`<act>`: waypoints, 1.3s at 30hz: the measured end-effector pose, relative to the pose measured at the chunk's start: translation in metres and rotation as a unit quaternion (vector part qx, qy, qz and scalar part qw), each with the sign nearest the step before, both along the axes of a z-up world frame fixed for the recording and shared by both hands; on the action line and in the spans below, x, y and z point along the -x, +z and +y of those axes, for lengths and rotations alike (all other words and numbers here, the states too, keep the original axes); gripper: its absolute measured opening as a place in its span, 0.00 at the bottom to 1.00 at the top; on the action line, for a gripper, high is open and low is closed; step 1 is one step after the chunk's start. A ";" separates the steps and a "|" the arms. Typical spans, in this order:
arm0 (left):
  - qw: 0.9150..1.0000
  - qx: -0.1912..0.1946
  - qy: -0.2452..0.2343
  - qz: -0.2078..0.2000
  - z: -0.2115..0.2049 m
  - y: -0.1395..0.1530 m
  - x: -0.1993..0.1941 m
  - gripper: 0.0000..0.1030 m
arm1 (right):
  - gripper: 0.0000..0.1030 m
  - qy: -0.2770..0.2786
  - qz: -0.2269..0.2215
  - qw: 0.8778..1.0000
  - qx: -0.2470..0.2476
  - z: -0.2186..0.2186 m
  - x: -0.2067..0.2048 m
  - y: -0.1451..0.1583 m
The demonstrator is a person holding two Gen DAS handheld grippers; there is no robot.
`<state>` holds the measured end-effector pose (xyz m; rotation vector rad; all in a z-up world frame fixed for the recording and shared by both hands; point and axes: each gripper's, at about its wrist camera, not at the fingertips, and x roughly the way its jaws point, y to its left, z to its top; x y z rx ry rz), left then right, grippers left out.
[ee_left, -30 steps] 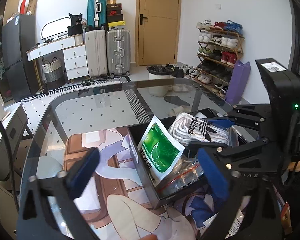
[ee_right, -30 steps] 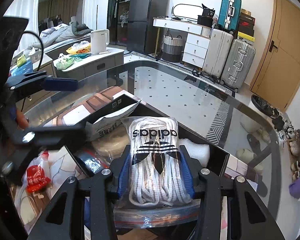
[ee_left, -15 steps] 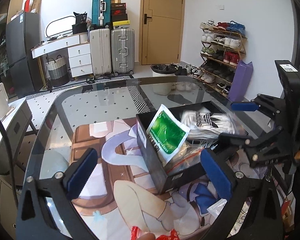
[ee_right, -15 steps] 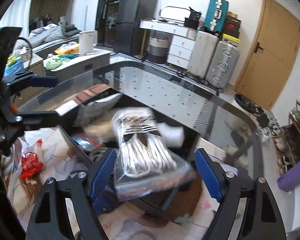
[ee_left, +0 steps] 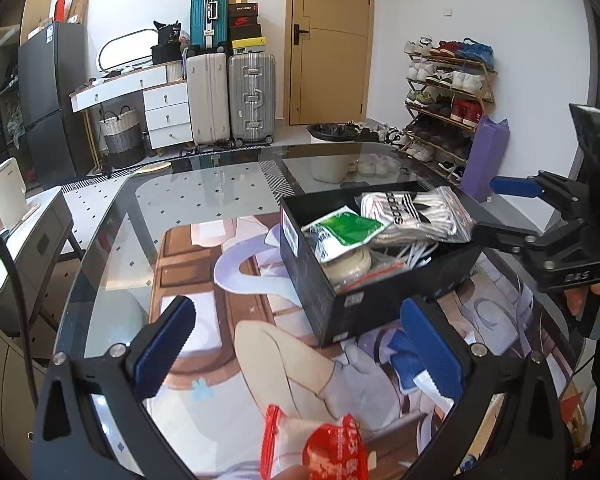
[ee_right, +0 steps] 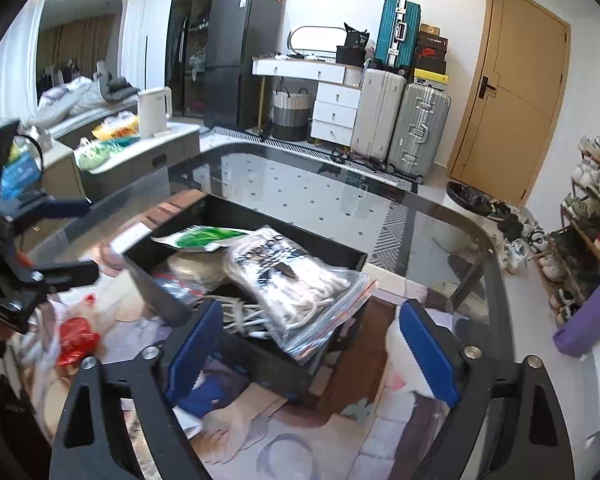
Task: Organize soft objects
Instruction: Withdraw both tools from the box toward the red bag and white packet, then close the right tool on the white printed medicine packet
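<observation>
- Right now my right gripper (ee_right: 308,350) stands with its jaws wide apart and nothing between them, hanging just in front of the black box (ee_left: 364,304).
- My left gripper (ee_left: 296,344) is likewise spread and carrying nothing, on the near side of that box, above the printed mat (ee_left: 204,280) on the glass bench (ee_left: 204,192).
- Inside the box, the zip bag of white laces (ee_right: 300,280) lies on top, its corner overhanging the box's near rim; the green-and-white pouch (ee_left: 342,230) leans beside it.
- Outside the box, on its near side, the red-and-clear packet (ee_left: 320,448) lies loose at the bottom edge of the left wrist view.
- I judge the lace bag placed, and the red packet next.
- That calls for lowering my left gripper onto the packet, pinching the limp film squarely, then carrying it over the box rim.
</observation>
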<state>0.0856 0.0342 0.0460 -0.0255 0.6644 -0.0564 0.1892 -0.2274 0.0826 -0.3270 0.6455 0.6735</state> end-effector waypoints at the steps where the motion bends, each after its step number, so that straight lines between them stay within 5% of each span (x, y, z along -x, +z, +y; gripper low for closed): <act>1: 1.000 -0.002 0.000 0.000 -0.001 -0.001 0.003 1.00 | 0.97 0.001 0.002 1.000 -0.005 -0.001 0.005 0.001; 23: 0.999 -0.038 -0.015 0.023 -0.017 -0.014 0.046 1.00 | 0.99 0.013 0.095 0.995 -0.038 -0.014 0.063 -0.034; 39: 0.992 -0.072 -0.055 0.083 -0.020 -0.036 0.045 1.00 | 0.99 0.057 0.145 0.988 0.013 0.019 0.074 -0.069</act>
